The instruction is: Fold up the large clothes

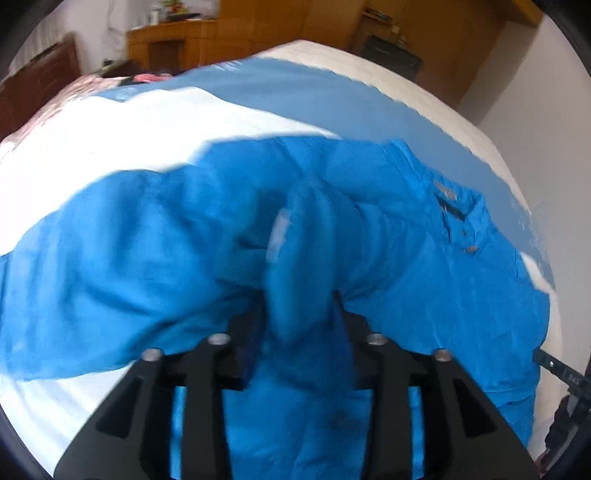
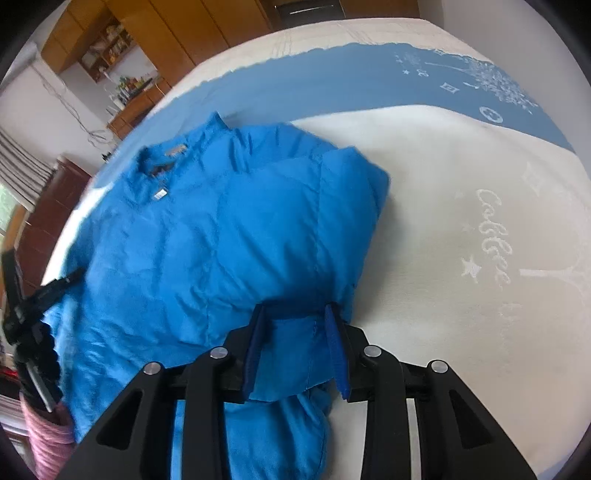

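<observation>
1. Blue puffer jacket [image 2: 221, 236] lies on the bed cover [image 2: 461, 206], filling centre and left of the right wrist view; collar at upper left of that frame
2. Left tongs [image 1: 301, 317], bottom centre of left wrist view, pinching a thick bunch of jacket fabric that bulges up between the fingers
3. Right tongs [image 2: 297, 328], bottom centre of right wrist view, partly spread w/ a fold of the jacket's lower edge between the blue pads [image 2: 336, 347]; can't tell if they press it
4. Neck label [image 2: 177, 148] and small white tag [image 2: 160, 194] near collar, both too blurred to read
5. White script on bed cover, right of frame, reads approx "College"; stars beside it
6. Wooden cabinets [image 2: 177, 29] along top of frame
</observation>
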{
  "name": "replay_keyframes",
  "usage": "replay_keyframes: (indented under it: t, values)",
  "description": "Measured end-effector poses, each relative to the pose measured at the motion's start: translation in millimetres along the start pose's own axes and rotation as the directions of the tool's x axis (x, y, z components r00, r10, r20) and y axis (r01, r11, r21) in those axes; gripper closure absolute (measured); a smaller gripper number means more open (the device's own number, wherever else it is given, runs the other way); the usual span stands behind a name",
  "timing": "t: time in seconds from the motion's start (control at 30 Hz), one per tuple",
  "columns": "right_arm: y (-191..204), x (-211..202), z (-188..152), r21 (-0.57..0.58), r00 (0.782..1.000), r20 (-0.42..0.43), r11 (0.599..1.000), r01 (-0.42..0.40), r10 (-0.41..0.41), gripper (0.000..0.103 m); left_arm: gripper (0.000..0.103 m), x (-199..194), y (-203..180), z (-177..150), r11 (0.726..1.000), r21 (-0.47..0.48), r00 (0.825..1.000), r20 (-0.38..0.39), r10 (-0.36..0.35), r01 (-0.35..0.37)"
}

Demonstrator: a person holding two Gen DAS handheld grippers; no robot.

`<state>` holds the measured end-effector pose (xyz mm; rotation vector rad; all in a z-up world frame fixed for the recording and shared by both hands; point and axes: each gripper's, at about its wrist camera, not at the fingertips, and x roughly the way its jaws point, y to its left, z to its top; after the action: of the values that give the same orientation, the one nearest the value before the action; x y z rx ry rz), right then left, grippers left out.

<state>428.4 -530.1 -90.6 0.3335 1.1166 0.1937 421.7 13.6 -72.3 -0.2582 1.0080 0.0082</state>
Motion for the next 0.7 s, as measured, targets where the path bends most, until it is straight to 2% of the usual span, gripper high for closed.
replay_keyframes:
  t: [0.13,0.2,0.27,0.4,0.57,0.63,0.7]
  values:
    - [11.7,-32.7,8.1,-0.014,0.997,0.071,1.000,-0.027,0.028,0.068,0.056,-40.5,7.9,4.9,0.999,-0.038,0.995,0.095,0.012,-0.009]
    - [26.6,-31.1,15.3,-0.028,0.996,0.059,0.997,-0.065,0.066,0.068,0.056,-53.7,-9.9,7.7,1.000,-0.004,0.992,0.125,-0.008,0.009]
    - [42.1,-20.6,22.1,-0.043,0.997,0.044,0.997,-0.068,0.070,0.068,0.056,-53.5,-35.7,7.1,0.998,0.052,0.992,0.116,-0.052,0.046]
    - [69.7,9.8,31.1,-0.060,0.995,0.017,0.994,-0.095,0.096,0.068,0.056,-18.6,-88.6,-0.5,0.984,0.146,0.994,0.032,-0.105,0.099]
    - [80.8,49.4,27.8,-0.094,1.000,0.015,0.995,-0.026,0.027,0.068,0.055,44.9,-97.5,-8.8,0.982,0.175,0.996,-0.070,-0.064,0.076]
    - [77.8,66.2,21.2,-0.102,1.000,-0.002,0.995,-0.019,0.019,0.071,0.054,54.3,-93.0,-16.9,0.977,0.197,0.996,-0.057,-0.075,0.085]
    - [77.3,70.9,13.4,-0.119,0.999,0.036,0.993,-0.011,0.016,0.071,0.054,53.6,-89.2,-21.4,0.973,0.216,0.996,-0.035,-0.078,0.084]
